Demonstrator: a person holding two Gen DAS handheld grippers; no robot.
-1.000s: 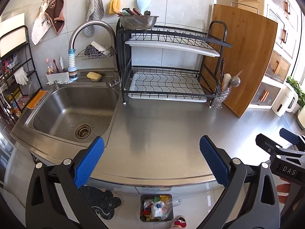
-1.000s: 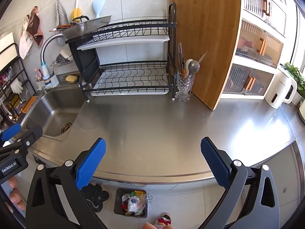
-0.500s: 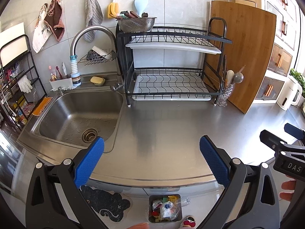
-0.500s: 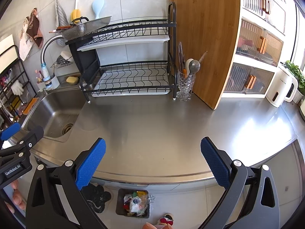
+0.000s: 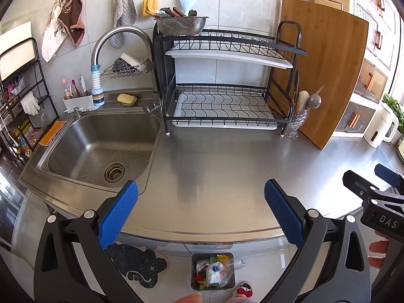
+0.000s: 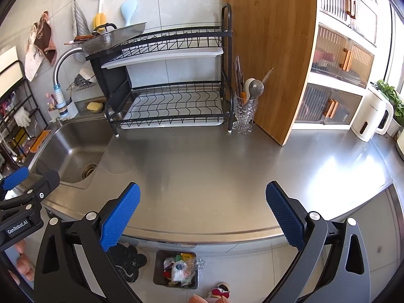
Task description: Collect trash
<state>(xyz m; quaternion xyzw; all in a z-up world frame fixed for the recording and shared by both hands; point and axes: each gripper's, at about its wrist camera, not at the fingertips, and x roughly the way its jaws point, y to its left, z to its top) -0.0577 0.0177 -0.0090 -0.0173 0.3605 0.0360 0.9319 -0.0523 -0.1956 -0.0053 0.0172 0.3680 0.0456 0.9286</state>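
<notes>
Left wrist view: the left gripper (image 5: 200,210) hung spread and empty above the steel counter (image 5: 227,166); collected trash filled the floor bin (image 5: 212,270) below.

Right wrist view: the right gripper (image 6: 202,212), likewise spread, held nothing; the bin (image 6: 176,269) sat under the counter's edge, likely for easy dropping.

Steel counter (image 5: 214,171) with sink (image 5: 101,151) at left. Dish rack (image 5: 222,80) at back wall, colander (image 5: 180,25) on top. Cutting board (image 6: 272,50) leaning beside utensil glass (image 6: 243,116). Kettle (image 6: 371,116) far right.
</notes>
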